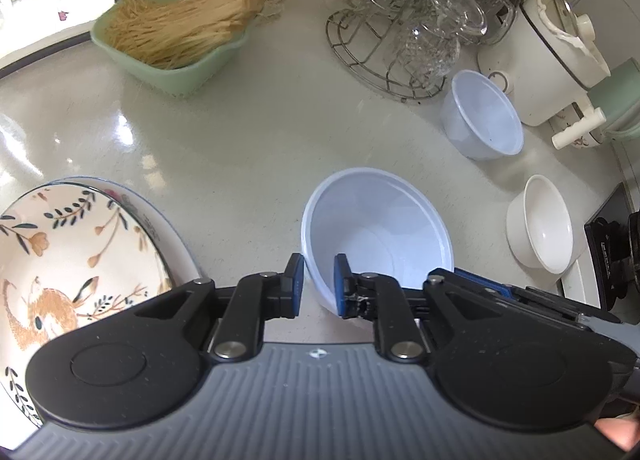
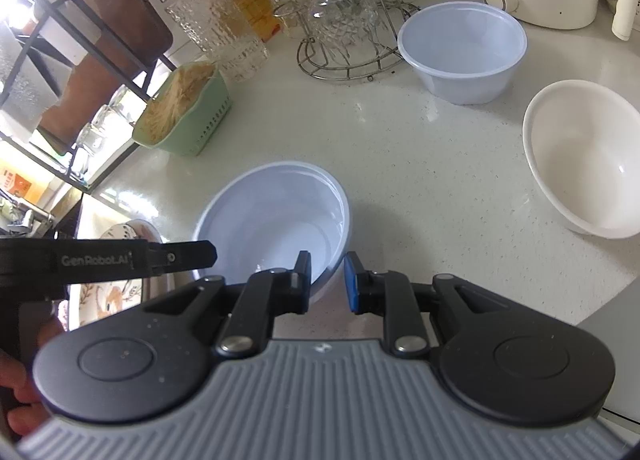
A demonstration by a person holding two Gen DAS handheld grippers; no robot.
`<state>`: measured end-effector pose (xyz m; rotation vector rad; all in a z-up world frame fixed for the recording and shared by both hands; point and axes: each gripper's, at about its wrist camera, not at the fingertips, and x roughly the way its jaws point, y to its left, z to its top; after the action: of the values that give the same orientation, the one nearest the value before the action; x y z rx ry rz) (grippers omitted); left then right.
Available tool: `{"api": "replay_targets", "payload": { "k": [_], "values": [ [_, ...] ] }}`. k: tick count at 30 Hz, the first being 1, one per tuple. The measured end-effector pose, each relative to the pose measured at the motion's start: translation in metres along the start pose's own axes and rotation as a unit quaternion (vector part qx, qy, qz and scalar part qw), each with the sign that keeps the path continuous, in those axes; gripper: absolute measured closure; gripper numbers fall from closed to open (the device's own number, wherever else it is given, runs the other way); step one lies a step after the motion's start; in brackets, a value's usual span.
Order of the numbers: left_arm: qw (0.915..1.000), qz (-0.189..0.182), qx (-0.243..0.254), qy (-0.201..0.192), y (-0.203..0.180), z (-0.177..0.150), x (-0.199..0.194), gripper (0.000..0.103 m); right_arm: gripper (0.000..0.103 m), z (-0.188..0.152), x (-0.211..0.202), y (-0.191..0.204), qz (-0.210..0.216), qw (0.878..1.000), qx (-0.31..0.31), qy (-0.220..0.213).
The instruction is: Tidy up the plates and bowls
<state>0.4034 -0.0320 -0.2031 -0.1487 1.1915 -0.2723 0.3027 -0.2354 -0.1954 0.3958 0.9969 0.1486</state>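
pale blue plastic bowl [image 1: 376, 236] sits tilted just ahead of the left gripper [image 1: 319, 284], whose jaws are clamped on its near rim, while the right gripper [image 2: 327, 280], jaws apart, has the opposite rim between its fingers, not yet closed.

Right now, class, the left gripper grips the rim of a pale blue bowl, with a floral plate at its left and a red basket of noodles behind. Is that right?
Not quite: the basket of dried noodles is green, not red, as the left wrist view shows. The left gripper does straddle the pale blue bowl's rim, and the floral plate lies at its left.
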Motion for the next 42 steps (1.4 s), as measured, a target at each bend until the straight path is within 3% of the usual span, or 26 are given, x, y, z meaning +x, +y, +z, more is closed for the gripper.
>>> {"api": "replay_targets", "payload": {
  "k": [8, 10, 12, 19, 25, 35, 42],
  "values": [
    [0.9996, 0.005, -0.003, -0.027, 0.008, 0.002, -0.024, 0.074, 0.08, 0.002, -0.014, 0.003, -0.007, 1.0, -0.006, -0.027],
    [0.9993, 0.007, 0.003, -0.035, 0.007, 0.003, -0.032, 0.074, 0.066, 0.003, -0.022, 0.004, -0.003, 0.999, -0.007, -0.038],
    [0.9988, 0.008, 0.011, -0.047, 0.006, 0.004, -0.043, 0.074, 0.063, 0.005, -0.033, 0.007, 0.004, 0.999, -0.007, -0.053],
    [0.9951, -0.008, 0.032, -0.093, -0.006, 0.007, -0.087, 0.074, 0.063, 0.012, -0.078, 0.024, 0.002, 0.993, -0.027, -0.118],
    [0.9914, -0.052, 0.026, -0.117, -0.017, 0.009, -0.126, 0.074, 0.063, 0.015, -0.116, 0.037, 0.004, 0.986, -0.04, -0.164],
    [0.9819, -0.048, 0.062, -0.172, -0.04, -0.001, -0.178, 0.074, 0.063, 0.013, -0.163, 0.052, -0.003, 0.974, -0.056, -0.22],
    [0.9801, -0.05, 0.082, -0.173, -0.048, -0.007, -0.18, 0.074, 0.063, 0.004, -0.176, 0.054, -0.017, 0.969, -0.059, -0.239]
  ]
}}
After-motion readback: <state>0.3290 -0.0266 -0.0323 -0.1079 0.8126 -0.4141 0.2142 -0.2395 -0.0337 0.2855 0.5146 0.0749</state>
